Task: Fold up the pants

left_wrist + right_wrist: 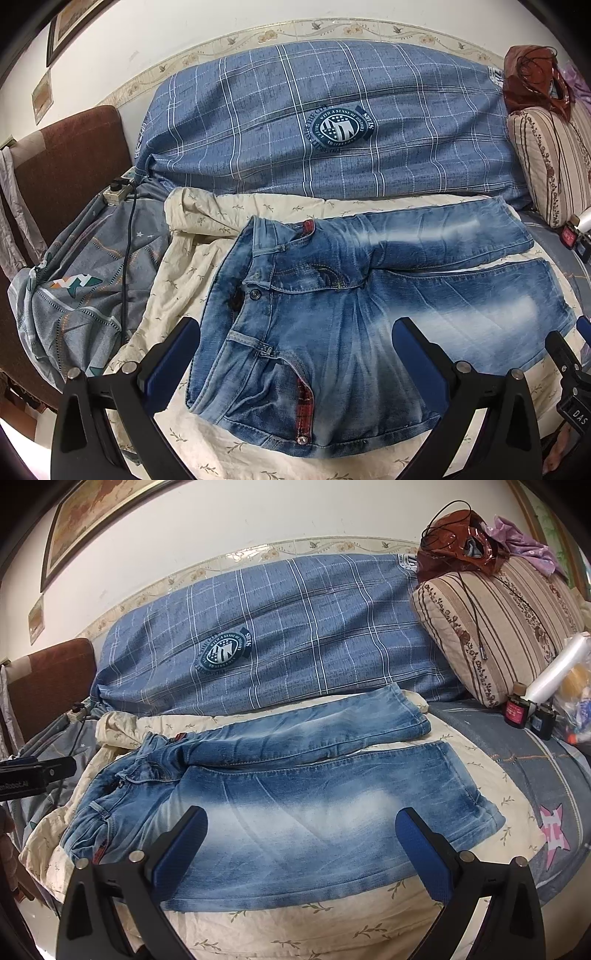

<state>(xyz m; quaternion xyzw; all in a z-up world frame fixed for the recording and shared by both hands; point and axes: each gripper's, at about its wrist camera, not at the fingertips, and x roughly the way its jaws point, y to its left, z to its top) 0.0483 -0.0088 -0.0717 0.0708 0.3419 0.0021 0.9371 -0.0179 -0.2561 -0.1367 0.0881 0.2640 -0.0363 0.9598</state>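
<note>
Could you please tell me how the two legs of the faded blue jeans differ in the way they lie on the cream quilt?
The nearer leg of the faded blue jeans lies flat and spread wide, while the farther leg is narrower and creased lengthwise. The nearer leg lies close under the open right gripper; the farther leg lies by the blue checked bolster. Both show pale, washed-out patches and rest unfolded on the cream floral quilt.
</note>
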